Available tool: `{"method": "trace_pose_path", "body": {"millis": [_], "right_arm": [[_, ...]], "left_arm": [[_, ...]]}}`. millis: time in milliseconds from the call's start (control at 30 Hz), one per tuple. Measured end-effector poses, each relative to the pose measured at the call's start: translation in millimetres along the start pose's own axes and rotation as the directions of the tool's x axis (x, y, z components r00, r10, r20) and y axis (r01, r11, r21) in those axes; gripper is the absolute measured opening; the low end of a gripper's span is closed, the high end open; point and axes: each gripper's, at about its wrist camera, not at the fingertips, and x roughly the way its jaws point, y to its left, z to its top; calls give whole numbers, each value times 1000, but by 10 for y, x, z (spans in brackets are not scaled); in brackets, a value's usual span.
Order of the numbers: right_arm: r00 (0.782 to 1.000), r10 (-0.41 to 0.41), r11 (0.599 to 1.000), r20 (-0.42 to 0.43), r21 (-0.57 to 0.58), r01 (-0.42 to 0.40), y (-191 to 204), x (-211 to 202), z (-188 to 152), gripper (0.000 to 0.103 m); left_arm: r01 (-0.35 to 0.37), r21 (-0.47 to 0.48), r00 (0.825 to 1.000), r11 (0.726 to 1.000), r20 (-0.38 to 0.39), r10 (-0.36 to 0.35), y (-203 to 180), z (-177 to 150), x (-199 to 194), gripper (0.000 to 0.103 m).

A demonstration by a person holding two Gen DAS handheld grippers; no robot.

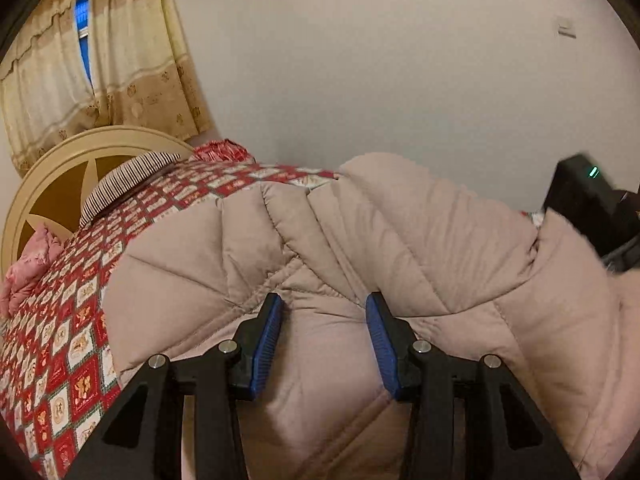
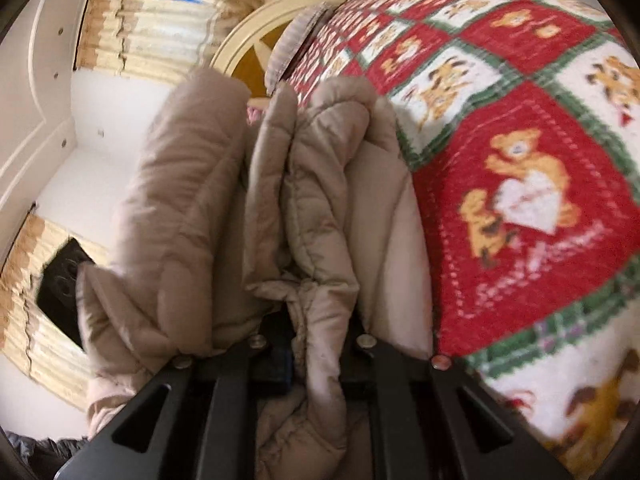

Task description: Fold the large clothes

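A large beige quilted puffer coat lies on the bed over a red bear-patterned blanket. My left gripper is open, its blue pads just above the coat's quilted surface, holding nothing. In the right wrist view my right gripper is shut on a bunched fold of the same coat, lifted beside the blanket; the fabric hides its fingertips. The right gripper's black body shows at the right edge of the left wrist view.
A cream round headboard with a striped pillow and pink cloth stands at the bed's far end. Beige curtains hang over the window. A plain wall runs behind the bed.
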Motion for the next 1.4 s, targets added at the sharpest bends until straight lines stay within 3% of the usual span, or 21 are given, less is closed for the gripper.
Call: {"method": "trace_pose_path", "body": {"millis": [100,133,167,200,267,333,500,633,733,833,867,900,967,1067,1200,1400], "right_arm": [[996,-63,998,60,26,62,39,-308,-31,22],[991,-99,995,87,22,97,80,-438,-46,28],[982,-144,989,122,4,145,150,-582,-61,43],[963,-210,975,170,-30,218,253,-746,-78,49],[930,-274,947,246,-100,305,481,-998,-106,53],[924,-273,937,269,-141,318,688,-1107,-96,53],[926,-278,905,256,-254,342,1175,-940,2,66],[875,-406,819,265,-320,477,1391,-535,91,66],[875,-433,822,214,-304,481,1300,-272,249,61],[862,-478,804,169,-310,507,1147,-43,399,59],[860,-482,802,166,-311,510,1105,-6,433,47],[859,-485,800,163,-314,511,1047,45,444,27],[865,-479,808,150,-312,501,976,127,419,21],[855,-488,807,175,-284,519,856,166,308,17],[864,-454,850,219,-185,493,658,112,168,14],[822,-508,816,256,-163,555,706,136,28,13]], "left_arm": [[-26,39,1000,999,-8,26,-101,-19,7,45],[-35,45,999,998,-8,35,-110,-26,20,45],[-38,46,999,998,-7,38,-98,-35,38,45],[-38,45,999,998,-7,38,-79,-38,52,45],[-37,42,999,998,-9,37,-64,-44,61,45],[-35,40,999,999,-14,35,-67,-45,77,45],[-44,43,999,998,-23,45,-88,-44,98,45],[-50,45,998,998,-24,51,-91,-52,118,45],[-50,46,998,998,-23,51,-82,-47,145,45],[-52,44,998,998,-23,53,-86,-50,154,45],[-51,40,998,998,-25,53,-85,-52,160,45],[-49,34,998,998,-28,50,-75,-54,174,45],[-42,25,999,999,-30,43,-63,-54,186,45],[-44,31,998,999,-32,45,-76,-44,189,46],[-38,34,999,999,-27,39,-78,-48,158,46],[25,-64,999,998,-20,-26,144,-26,-61,46]]}}
